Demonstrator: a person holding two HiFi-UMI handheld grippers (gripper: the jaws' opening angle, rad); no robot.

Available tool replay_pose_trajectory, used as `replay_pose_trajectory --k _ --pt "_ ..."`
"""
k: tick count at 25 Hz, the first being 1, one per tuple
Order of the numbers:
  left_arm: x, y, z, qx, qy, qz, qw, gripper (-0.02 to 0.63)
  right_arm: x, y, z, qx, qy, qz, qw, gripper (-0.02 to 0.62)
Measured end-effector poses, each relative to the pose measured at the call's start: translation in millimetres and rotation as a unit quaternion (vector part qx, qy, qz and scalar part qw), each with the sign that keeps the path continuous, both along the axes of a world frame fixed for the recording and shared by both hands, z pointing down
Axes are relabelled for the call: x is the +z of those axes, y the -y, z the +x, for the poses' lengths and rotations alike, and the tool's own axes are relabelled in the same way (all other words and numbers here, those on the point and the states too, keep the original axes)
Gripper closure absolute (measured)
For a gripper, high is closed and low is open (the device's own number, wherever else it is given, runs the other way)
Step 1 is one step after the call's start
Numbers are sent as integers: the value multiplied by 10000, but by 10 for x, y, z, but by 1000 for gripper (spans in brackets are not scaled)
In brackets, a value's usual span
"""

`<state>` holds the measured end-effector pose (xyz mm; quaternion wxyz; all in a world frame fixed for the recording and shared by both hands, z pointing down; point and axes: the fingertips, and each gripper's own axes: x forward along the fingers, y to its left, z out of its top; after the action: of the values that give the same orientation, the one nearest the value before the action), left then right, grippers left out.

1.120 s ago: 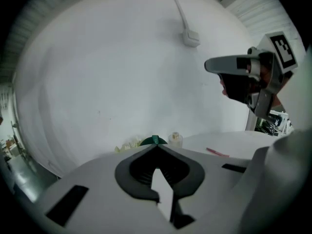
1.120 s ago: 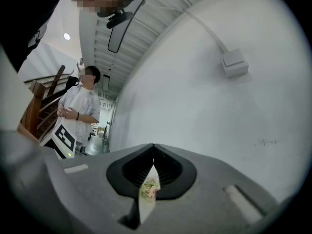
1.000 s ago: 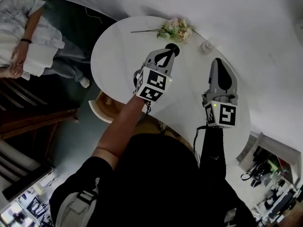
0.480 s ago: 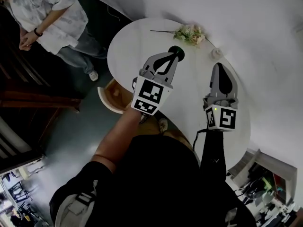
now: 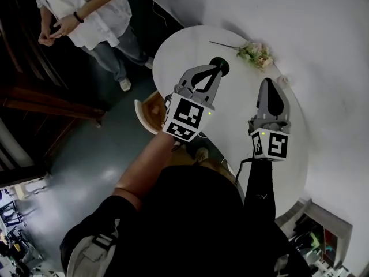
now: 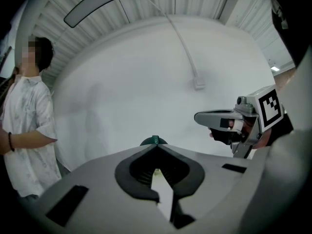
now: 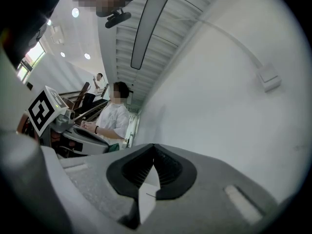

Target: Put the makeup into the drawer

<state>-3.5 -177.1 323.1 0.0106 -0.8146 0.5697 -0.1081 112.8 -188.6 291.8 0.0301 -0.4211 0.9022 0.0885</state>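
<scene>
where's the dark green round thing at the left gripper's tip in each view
Head view: green disc above centre.
Left gripper view: green disc at centre, peeking over the shut jaws.
Right gripper view: green disc left of centre, just below the middle.
Shared landmark: person in white shirt, in all three.
</scene>
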Motion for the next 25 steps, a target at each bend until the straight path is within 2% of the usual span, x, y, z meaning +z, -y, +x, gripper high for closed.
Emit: replay_pose_trajectory --k 9,16,23,25 --pt "-10 -265 -949 -664 56 -50 9978 597 44 -63 -1005 -724 46 -73 9973 591" --pt "168 -685 -1716 -1393 36 -288 9898 597 129 -287 -1770 -1370 43 -192 9904 591" --pt "238 -816 -2042 -1565 -3 -325 9871 597 178 -434 -2121 -1563 -15 -222 9875 591" --pt "376 -832 -2091 -1594 -68 -443 9862 597 202 -454 -2157 -1581 -43 -246 9871 591"
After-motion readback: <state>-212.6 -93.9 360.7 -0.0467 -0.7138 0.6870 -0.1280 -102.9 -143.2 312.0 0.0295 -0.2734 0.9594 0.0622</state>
